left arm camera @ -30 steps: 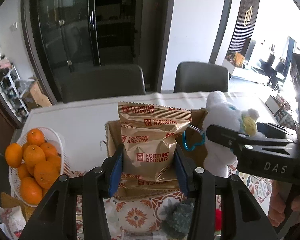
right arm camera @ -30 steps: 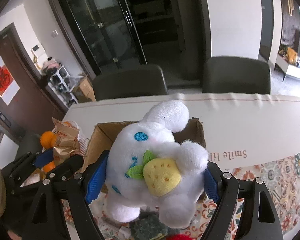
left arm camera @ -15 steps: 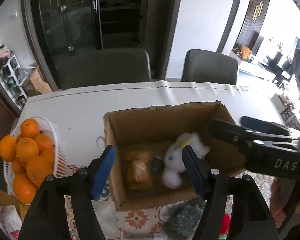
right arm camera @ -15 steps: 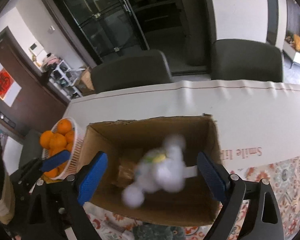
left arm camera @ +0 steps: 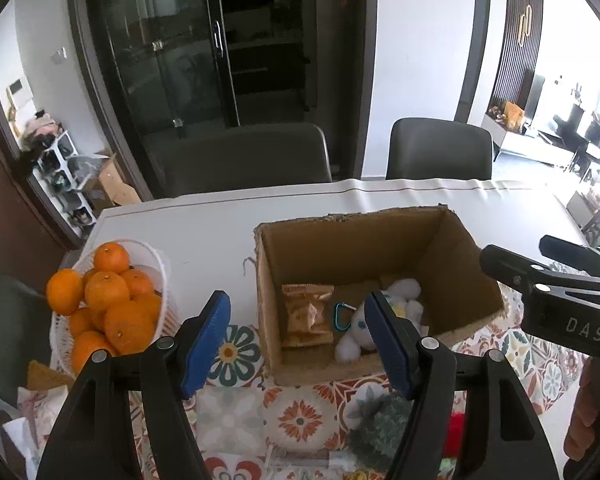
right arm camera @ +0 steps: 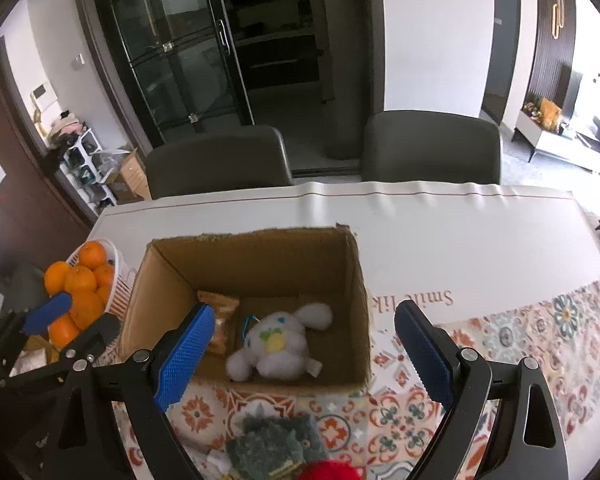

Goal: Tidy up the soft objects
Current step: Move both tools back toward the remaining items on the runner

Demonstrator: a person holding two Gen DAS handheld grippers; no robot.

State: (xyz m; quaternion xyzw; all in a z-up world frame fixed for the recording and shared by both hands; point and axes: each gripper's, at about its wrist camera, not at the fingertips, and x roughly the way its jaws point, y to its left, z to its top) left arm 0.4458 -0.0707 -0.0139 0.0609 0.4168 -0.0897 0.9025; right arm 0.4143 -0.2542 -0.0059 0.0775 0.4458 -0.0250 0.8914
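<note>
From my left wrist camera I look down into the cardboard box (left arm camera: 452, 276) on the table (left arm camera: 204, 232): the biscuit packet (left arm camera: 306, 316) lies on the box floor at the left, and the white plush toy (left arm camera: 384, 320) lies just right of it, partly hidden behind my right blue pad. Only this view shows the basket of oranges (left arm camera: 108, 304) in full, at the left, and the other claw's black body reaching in from the right with a bit of hand below it. My left gripper (left arm camera: 296, 332) is released, jaws apart with nothing pinched, tilted down over the near left corner of the box. Switching to the right wrist camera, the plush toy (right arm camera: 278, 340) shows whole, on its back with a yellow patch up, and the biscuit packet (right arm camera: 220, 320) is half covered by my left pad. Here alone I read lettering on the tablecloth to the right. The right gripper (right arm camera: 304, 354) hangs wide open and empty, angled down above the box's near wall, the left gripper visible at far left.
</note>
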